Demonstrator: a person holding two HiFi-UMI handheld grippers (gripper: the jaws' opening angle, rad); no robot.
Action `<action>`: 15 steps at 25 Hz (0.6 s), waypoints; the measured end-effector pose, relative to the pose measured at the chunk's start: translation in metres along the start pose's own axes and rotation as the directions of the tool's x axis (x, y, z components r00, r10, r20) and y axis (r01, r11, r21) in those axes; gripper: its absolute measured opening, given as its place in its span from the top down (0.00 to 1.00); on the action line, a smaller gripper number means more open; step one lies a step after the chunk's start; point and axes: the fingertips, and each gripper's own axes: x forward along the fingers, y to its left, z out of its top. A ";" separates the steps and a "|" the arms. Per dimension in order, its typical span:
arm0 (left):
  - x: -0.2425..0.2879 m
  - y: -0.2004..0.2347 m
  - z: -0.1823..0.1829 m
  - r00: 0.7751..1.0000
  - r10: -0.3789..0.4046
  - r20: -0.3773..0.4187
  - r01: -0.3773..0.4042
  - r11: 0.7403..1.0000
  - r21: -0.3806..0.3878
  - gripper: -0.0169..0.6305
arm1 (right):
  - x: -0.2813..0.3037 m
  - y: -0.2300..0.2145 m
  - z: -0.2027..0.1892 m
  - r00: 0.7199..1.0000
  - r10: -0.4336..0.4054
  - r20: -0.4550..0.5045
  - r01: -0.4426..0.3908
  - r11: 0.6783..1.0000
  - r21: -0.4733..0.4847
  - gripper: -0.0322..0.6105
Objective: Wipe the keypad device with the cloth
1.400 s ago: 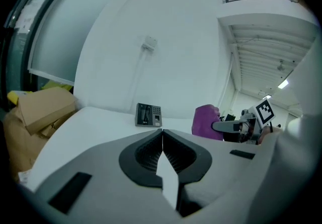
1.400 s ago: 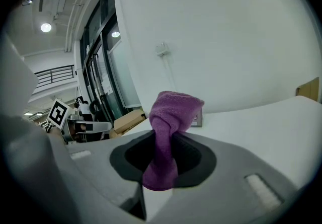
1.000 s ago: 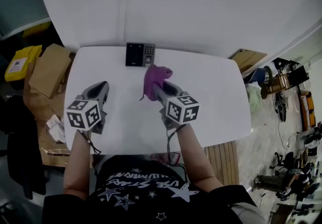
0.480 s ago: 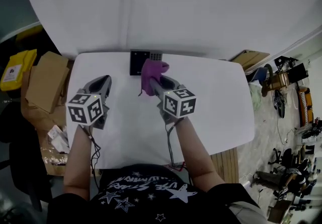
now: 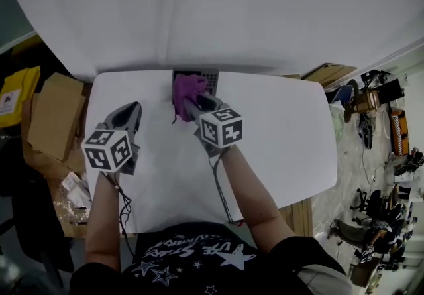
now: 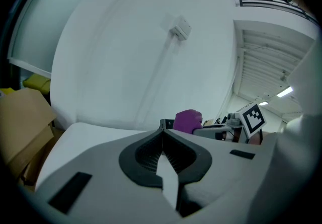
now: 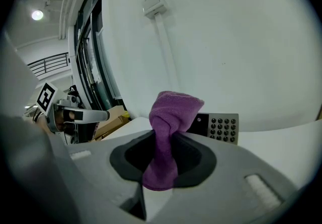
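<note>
The black keypad device stands at the far edge of the white table, against the wall; its button grid shows in the right gripper view. My right gripper is shut on a bunched purple cloth, and the cloth covers the device's left part. In the left gripper view the cloth shows ahead to the right, in front of the device. My left gripper hovers over the table's left side, jaws shut and holding nothing.
Cardboard boxes and a yellow bag lie on the floor left of the table. A white wall with a cable duct rises right behind the device. Clutter fills the floor at far right.
My right gripper has carried the purple cloth forward and left, from in front of the keypad device onto its left part. The left gripper has barely moved.
</note>
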 end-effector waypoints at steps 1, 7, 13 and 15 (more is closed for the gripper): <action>0.001 0.002 -0.001 1.000 0.002 -0.004 -0.002 1.000 -0.003 0.96 | 0.005 -0.001 -0.001 1.000 0.001 -0.005 -0.001 1.000 0.002 0.81; 0.009 0.015 -0.008 1.000 0.011 -0.019 -0.012 1.000 -0.009 0.96 | 0.034 -0.008 -0.008 0.999 0.002 -0.037 -0.002 1.000 0.005 0.81; 0.015 0.019 -0.013 0.999 0.008 -0.033 -0.009 1.000 -0.014 0.96 | 0.056 -0.012 -0.016 0.998 -0.002 -0.065 0.002 1.000 0.010 0.81; 0.017 0.020 -0.016 0.999 0.009 -0.042 -0.009 1.000 -0.015 0.96 | 0.061 -0.016 -0.017 0.998 -0.008 -0.065 0.009 1.000 0.019 0.81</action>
